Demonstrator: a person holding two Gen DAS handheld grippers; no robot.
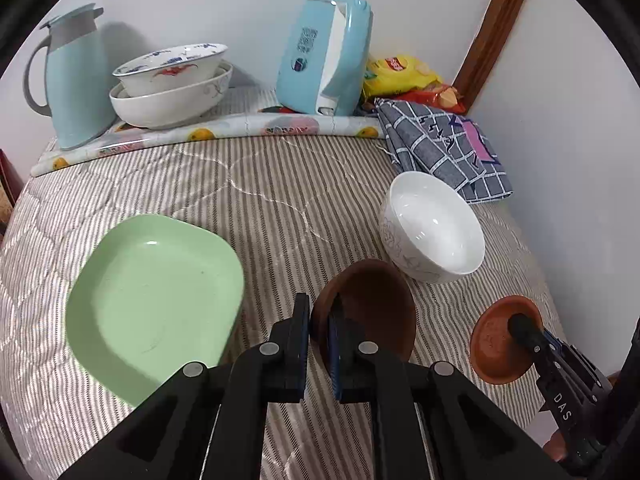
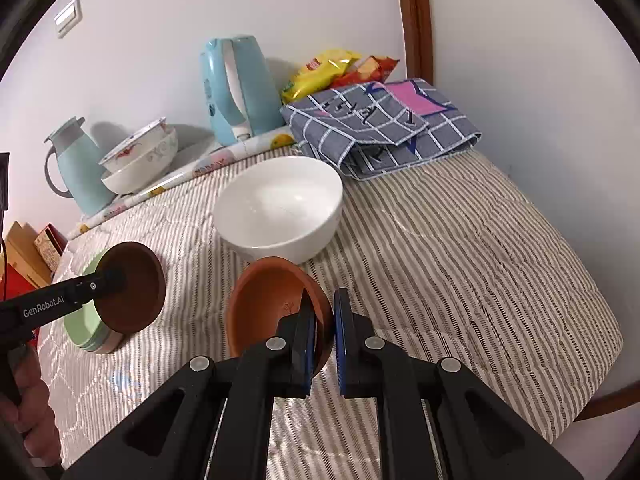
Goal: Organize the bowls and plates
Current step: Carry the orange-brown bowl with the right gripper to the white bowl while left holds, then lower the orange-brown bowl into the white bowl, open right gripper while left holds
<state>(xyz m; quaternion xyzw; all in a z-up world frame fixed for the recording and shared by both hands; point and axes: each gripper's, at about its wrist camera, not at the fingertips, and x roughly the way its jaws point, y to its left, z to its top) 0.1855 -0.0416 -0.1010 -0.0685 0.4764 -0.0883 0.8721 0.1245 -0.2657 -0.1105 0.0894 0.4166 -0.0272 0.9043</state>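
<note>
My left gripper [image 1: 319, 320] is shut on the rim of a dark brown bowl [image 1: 372, 312], held tilted above the striped cloth. My right gripper [image 2: 325, 316] is shut on the rim of an orange-brown bowl [image 2: 268, 304], also lifted and tilted. The left wrist view shows that orange bowl [image 1: 494, 340] at lower right with the right gripper [image 1: 520, 326] on it. In the right wrist view the dark bowl [image 2: 134, 294] hangs over the green plate [image 2: 86, 326]. The green square plate [image 1: 156, 300] lies at left. A white bowl [image 1: 434, 228] [image 2: 280, 208] sits ahead.
Two stacked patterned bowls [image 1: 172, 84] stand at the back left beside a light blue jug [image 1: 76, 80]. A blue kettle [image 1: 324, 56], snack bags [image 1: 400, 74] and a folded checked cloth [image 1: 444, 148] line the back and right wall. A person's hand [image 2: 32, 412] shows at lower left.
</note>
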